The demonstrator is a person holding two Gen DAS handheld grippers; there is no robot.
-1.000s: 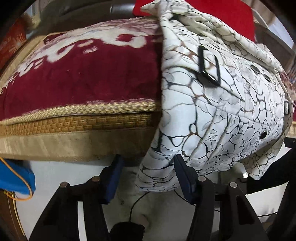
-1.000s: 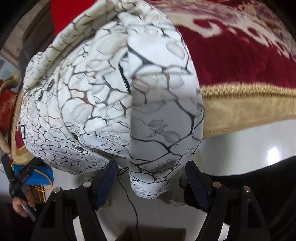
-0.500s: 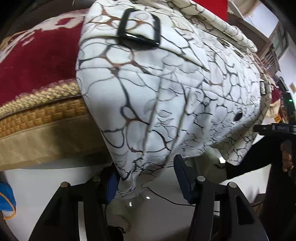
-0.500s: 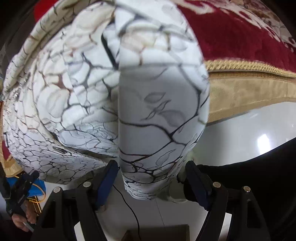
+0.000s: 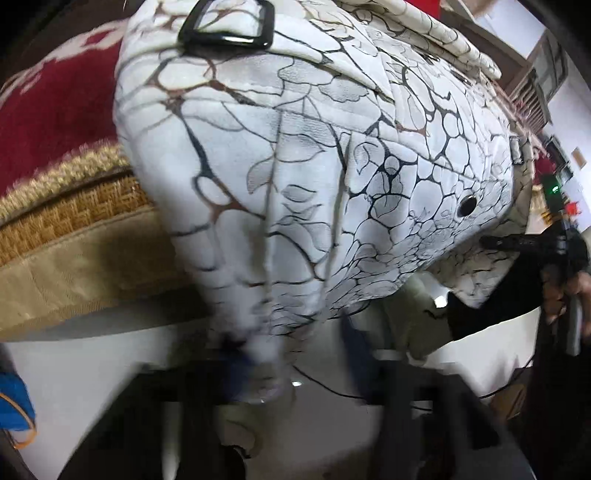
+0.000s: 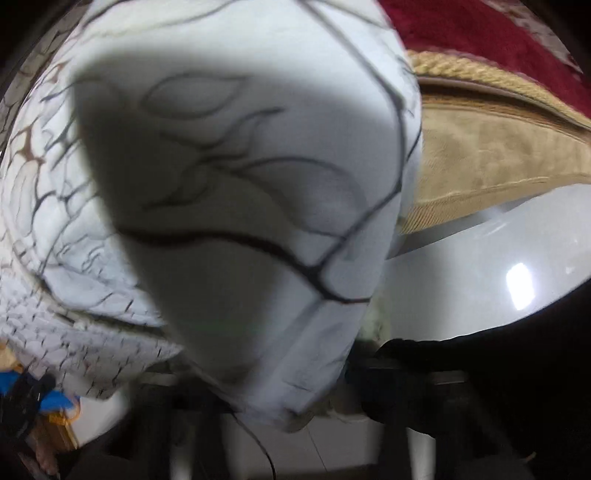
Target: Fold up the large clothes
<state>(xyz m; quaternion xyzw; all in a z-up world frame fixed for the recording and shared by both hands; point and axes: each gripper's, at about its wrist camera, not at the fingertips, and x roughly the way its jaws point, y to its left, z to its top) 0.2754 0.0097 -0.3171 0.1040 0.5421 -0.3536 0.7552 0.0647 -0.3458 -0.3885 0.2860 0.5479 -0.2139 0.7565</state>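
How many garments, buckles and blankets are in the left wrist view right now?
White crackle-print coat: 1
Black buckles: 2 (large buckle, small buckle)
Red blanket: 1
Total: 4

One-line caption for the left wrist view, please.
Blurred left gripper reaching under the white crackle-print coat hanging over the bed's edge.
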